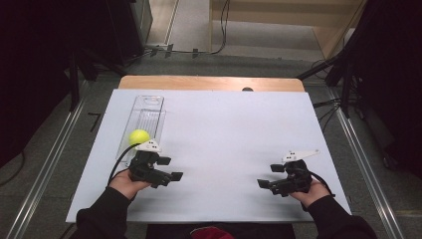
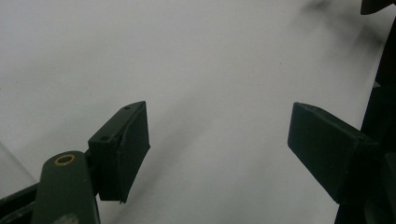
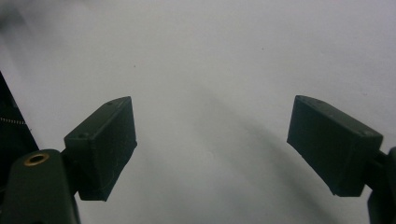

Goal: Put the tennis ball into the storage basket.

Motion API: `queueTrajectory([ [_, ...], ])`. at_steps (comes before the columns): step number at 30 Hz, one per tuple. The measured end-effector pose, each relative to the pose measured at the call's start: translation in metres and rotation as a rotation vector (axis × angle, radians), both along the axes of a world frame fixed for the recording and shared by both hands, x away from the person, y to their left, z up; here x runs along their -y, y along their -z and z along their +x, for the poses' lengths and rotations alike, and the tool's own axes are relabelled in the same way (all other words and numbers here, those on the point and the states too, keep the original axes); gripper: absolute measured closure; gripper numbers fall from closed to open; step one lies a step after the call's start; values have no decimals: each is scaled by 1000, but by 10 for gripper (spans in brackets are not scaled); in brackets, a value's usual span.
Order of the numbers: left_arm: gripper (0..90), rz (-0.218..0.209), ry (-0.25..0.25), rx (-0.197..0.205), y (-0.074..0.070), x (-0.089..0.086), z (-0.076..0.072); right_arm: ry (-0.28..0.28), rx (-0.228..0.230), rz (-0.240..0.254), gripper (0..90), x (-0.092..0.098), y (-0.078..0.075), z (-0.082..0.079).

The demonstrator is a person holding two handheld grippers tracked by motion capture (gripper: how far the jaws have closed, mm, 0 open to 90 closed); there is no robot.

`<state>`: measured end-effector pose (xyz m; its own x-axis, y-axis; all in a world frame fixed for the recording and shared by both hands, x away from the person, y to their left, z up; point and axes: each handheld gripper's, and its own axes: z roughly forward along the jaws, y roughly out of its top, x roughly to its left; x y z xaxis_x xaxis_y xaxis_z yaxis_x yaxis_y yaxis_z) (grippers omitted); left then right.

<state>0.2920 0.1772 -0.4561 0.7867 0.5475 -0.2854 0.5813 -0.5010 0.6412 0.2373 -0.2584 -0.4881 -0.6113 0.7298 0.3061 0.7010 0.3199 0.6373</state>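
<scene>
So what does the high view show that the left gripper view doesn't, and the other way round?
The high view alone takes in the yellow ball lying in the clear tray, both hands, the right claw and the wooden table edge beyond the white sheet.

The left gripper view alone gives the close look between the left claw's black jaws: wide apart, nothing between them, bare sheet beneath.

Both share the white sheet and the left claw, held open.

**Ball and tray position**

A yellow-green ball (image 1: 139, 137) rests inside a clear plastic tray (image 1: 149, 107), at the tray's near end. The tray is long and rectangular, lying flat on the table's left side.
</scene>
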Motion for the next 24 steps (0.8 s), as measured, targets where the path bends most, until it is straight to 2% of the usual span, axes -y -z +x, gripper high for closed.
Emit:
queueTrajectory([
  [4,218,3,-1,-6,1,-2,-3,3,0,3,135,0,0,0],
  [14,218,15,12,13,0,-5,-12,7,-1,1,135,1,0,1],
  [24,218,21,10,18,0,-7,-13,6,-1,0,135,1,1,1],
])
